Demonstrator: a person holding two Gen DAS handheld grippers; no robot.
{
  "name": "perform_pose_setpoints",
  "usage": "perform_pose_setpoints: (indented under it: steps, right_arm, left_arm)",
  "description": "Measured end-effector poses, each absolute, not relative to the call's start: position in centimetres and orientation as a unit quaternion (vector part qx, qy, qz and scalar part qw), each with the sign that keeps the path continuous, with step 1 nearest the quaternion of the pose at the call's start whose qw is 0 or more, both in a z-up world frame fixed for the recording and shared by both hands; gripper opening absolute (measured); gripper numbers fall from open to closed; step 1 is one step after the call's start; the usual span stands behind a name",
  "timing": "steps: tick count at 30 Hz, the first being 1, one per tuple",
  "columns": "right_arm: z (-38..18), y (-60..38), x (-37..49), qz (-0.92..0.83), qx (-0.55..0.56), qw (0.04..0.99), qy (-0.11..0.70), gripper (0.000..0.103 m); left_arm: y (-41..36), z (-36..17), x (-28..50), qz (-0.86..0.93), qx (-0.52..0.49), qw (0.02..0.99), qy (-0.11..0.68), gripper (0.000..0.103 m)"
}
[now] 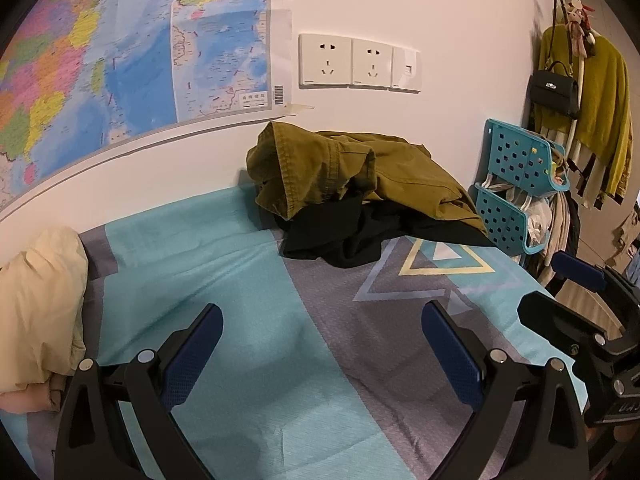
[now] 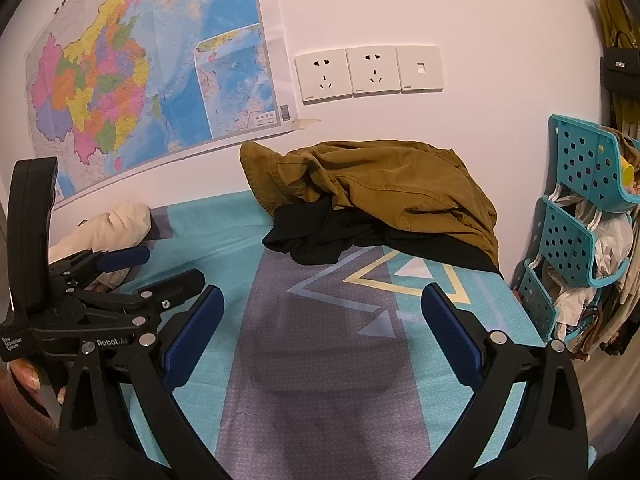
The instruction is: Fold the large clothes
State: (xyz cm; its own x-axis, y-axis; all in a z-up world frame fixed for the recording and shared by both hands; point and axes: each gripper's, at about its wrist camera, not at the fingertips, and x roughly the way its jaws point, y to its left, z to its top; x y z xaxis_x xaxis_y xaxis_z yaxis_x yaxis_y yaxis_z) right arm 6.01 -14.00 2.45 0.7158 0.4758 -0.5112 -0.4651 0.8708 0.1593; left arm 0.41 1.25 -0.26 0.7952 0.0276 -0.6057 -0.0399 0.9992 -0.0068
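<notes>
- Left wrist view: the left claw [image 1: 322, 344] hangs over the bed sheet [image 1: 224, 280] with its blue-padded fingers wide apart and nothing between them.
- Ahead of that claw, against the wall, lies a crumpled olive jacket [image 1: 360, 168] on top of a black garment [image 1: 352, 236]; neither claw touches them.
- To this claw's left sits a cream bundle of cloth [image 1: 40, 304], large and close here, while the right wrist view shows it only small and partly hidden.
- At this claw's right edge the right claw [image 1: 560, 292] shows from the side, its fingers parted.
- Right wrist view: the right claw is spread open over the sheet and holds nothing, with the jacket and black garment straight ahead.
- To its left the left claw appears side-on, with fingertips of a hand [image 2: 28, 376] beneath it, which the other view does not show.
- A wall map [image 2: 132, 80] spreads wider here, and the blue baskets [image 2: 576, 216] to the right show three tiers.
</notes>
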Motion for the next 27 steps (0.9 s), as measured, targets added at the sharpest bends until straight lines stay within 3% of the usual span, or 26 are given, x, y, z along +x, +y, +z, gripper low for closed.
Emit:
perform_pose_setpoints:
  steps: [27]
  right_arm:
    - [1.9,-13.6,7.1,0.261,-0.003,0.92,0.291,0.097]
  left_arm:
    - [1.7,-0.2,1.1,0.027,-0.014,0.945,0.325,0.096]
